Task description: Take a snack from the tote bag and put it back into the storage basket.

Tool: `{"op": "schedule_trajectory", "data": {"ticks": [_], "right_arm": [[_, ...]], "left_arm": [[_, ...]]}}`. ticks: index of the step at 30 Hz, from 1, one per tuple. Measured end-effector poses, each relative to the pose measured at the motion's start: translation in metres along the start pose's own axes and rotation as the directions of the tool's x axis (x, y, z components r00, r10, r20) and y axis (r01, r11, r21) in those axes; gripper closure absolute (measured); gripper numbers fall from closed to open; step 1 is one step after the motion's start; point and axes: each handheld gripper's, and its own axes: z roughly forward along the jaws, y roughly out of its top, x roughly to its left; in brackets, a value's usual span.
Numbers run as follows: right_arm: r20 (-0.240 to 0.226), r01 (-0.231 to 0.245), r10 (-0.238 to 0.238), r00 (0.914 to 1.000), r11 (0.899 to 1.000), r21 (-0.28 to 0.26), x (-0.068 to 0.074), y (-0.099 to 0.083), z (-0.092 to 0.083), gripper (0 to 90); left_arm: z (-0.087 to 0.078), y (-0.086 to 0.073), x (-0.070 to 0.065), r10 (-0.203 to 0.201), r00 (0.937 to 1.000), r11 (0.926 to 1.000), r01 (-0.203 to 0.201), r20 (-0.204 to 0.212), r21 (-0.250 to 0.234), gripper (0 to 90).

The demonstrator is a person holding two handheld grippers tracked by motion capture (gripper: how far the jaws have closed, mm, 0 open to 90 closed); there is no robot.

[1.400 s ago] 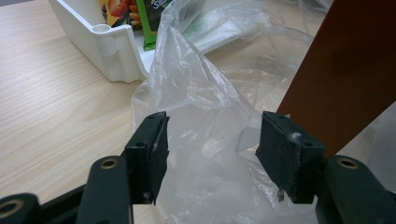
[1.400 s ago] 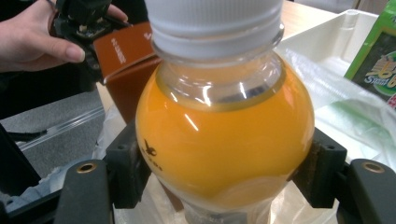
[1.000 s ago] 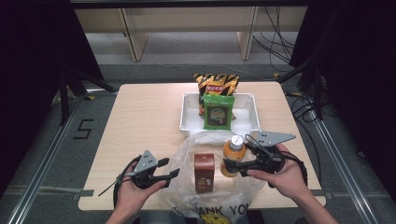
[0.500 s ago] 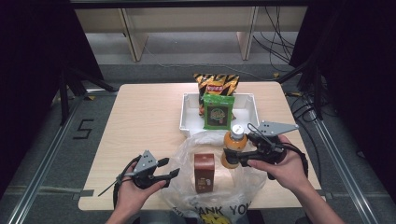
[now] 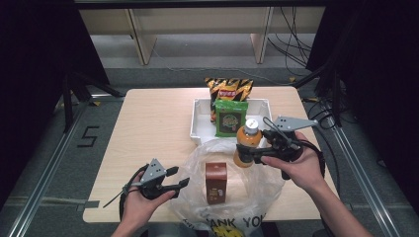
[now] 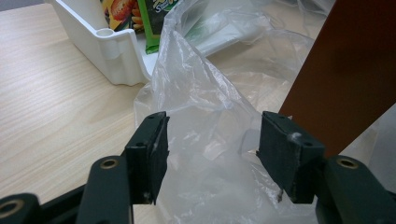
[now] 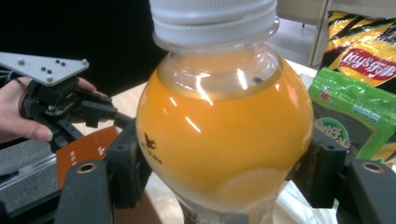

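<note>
The left gripper (image 5: 184, 177) rests wide open beside the plastic bag (image 5: 257, 185), its jaws around film they do not pinch; the right gripper (image 5: 250, 156) clamps the orange juice bottle (image 5: 246, 144) above the bag's far edge

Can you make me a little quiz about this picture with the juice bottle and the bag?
1. True or false: the right hand-held gripper grips the orange juice bottle.
2. What stands inside the clear plastic bag? A) brown carton B) banana C) cup
3. Where do the two snack packets sit?

Key:
1. True; its jaws press on both sides of the bottle.
2. A, the brown carton.
3. The green packet stands in the white tray; the chips bag stands behind it.
</note>
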Motion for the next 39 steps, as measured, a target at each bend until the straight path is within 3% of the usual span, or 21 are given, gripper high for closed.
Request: {"op": "schedule_trajectory", "data": {"ticks": [4, 5, 10, 14, 18, 19, 20, 21, 23, 24, 26, 27, 30, 32, 33, 39], "right_arm": [[0.009, -0.015, 0.015, 0.9999, 1.000, 0.001, -0.003, 0.003, 0.001, 32.0], [0.011, 0.002, -0.002, 0.9999, 1.000, 0.007, -0.006, 0.004, 0.001, 32.0], [0.013, -0.031, 0.031, 0.9994, 1.000, 0.003, -0.010, 0.006, 0.003, 32.0], [0.014, -0.010, 0.011, 0.9998, 1.000, -0.012, -0.015, 0.009, 0.005, 32.0], [0.023, -0.034, 0.035, 0.9991, 0.999, -0.009, -0.013, 0.014, 0.004, 32.0], [0.029, -0.007, 0.007, 0.9995, 1.000, -0.017, -0.015, 0.015, 0.005, 32.0], [0.030, -0.021, 0.021, 0.9993, 1.000, -0.013, -0.015, 0.015, 0.005, 32.0], [0.024, -0.004, 0.005, 0.9997, 1.000, -0.018, -0.017, 0.016, 0.005, 32.0], [0.040, -0.025, 0.026, 0.9989, 0.999, -0.024, -0.017, 0.016, 0.005, 32.0], [0.038, -0.002, 0.003, 0.9993, 1.000, -0.025, -0.019, 0.017, 0.005, 32.0], [0.041, -0.026, 0.027, 0.9988, 0.999, -0.028, -0.019, 0.017, 0.006, 32.0], [0.050, -0.006, 0.007, 0.9987, 0.999, -0.031, -0.021, 0.018, 0.007, 32.0], [0.049, -0.010, 0.012, 0.9987, 0.999, -0.036, -0.023, 0.019, 0.008, 32.0], [0.053, -0.041, 0.042, 0.9977, 0.999, -0.019, -0.023, 0.020, 0.008, 32.0], [0.060, -0.014, 0.015, 0.9981, 1.000, -0.026, -0.026, 0.020, 0.009, 32.0], [0.074, -0.031, 0.033, 0.9967, 0.999, -0.036, -0.032, 0.021, 0.010, 32.0]], "left_arm": [[0.000, 0.000, 0.000, -0.002, 1.0000, 1.0000, 0.002, 0.000, -0.002, 41.7], [0.001, 0.000, 0.000, -0.001, 1.0000, 1.0000, 0.001, 0.001, -0.001, 41.7], [0.000, 0.000, -0.001, 0.000, 1.0000, 1.0000, 0.000, -0.001, -0.001, 41.8], [0.001, 0.000, -0.001, 0.001, 1.0000, 1.0000, -0.001, 0.002, 0.001, 41.7], [0.000, 0.001, -0.001, 0.013, 0.9999, 0.9999, -0.013, 0.001, -0.001, 41.7], [0.000, 0.001, -0.001, 0.016, 0.9999, 0.9999, -0.016, -0.002, 0.002, 41.7], [0.000, 0.001, -0.001, 0.017, 0.9999, 0.9999, -0.017, -0.005, 0.004, 41.7], [0.000, 0.001, -0.001, 0.017, 0.9999, 0.9999, -0.017, -0.004, 0.004, 41.7], [0.000, 0.001, -0.001, 0.015, 0.9999, 0.9999, -0.015, -0.005, 0.003, 41.7], [0.000, 0.001, -0.001, 0.015, 0.9999, 0.9999, -0.015, -0.001, 0.002, 41.7], [0.000, 0.001, -0.001, 0.015, 0.9999, 0.9999, -0.015, 0.002, 0.002, 41.7], [0.000, 0.001, -0.001, 0.015, 0.9999, 0.9999, -0.015, 0.002, 0.001, 41.7], [0.000, 0.000, -0.001, 0.015, 0.9999, 0.9999, -0.015, 0.001, 0.002, 41.7], [0.000, 0.000, -0.001, 0.014, 0.9999, 0.9999, -0.014, 0.002, 0.002, 41.7], [0.000, 0.000, -0.001, 0.013, 0.9999, 0.9999, -0.013, 0.002, 0.002, 41.7], [0.000, 0.000, 0.000, 0.021, 0.9998, 0.9998, -0.021, -0.001, 0.001, 41.7]]}}
